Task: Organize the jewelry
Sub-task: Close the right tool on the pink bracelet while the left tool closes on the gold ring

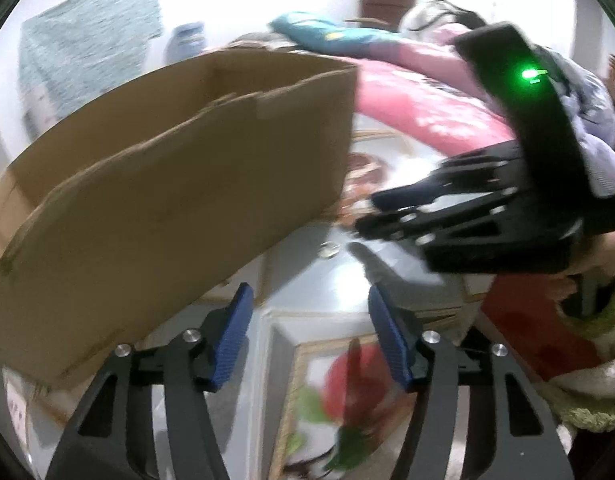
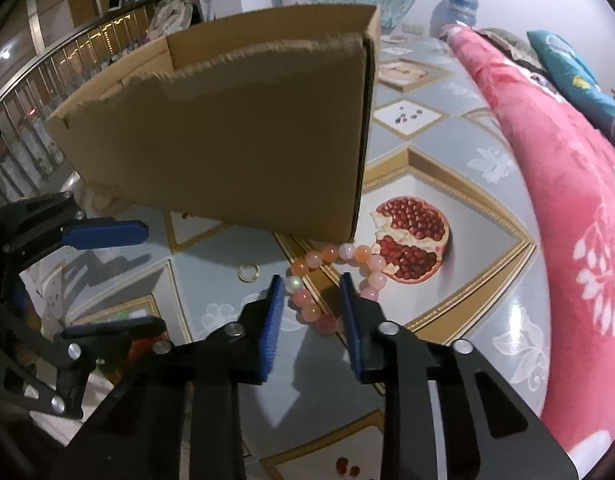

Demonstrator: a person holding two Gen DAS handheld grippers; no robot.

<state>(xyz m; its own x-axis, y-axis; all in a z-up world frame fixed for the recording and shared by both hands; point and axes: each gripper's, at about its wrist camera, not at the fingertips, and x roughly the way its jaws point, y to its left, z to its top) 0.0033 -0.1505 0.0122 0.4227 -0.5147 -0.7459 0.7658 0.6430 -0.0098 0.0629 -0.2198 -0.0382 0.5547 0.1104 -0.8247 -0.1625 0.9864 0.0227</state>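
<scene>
A bracelet of pink and orange beads (image 2: 331,254) lies in a loop on the patterned table (image 2: 447,320), just in front of the cardboard box (image 2: 227,140). My right gripper (image 2: 310,280) stands over it, jaws apart. The loop's left side lies between the blue pads (image 2: 273,320), with no pad pressing on a bead. A small gold ring (image 2: 248,272) lies on the table left of the bracelet and also shows in the left wrist view as the ring (image 1: 328,249). My left gripper (image 1: 309,290) is open and empty, and appears at the left as the left gripper (image 2: 151,278).
The open cardboard box (image 1: 167,200) stands close behind both grippers. A pink flowered blanket (image 2: 567,200) runs along the table's right side. The right gripper (image 1: 365,214) reaches in from the right in the left wrist view. A pomegranate print (image 2: 411,240) marks the cloth beside the bracelet.
</scene>
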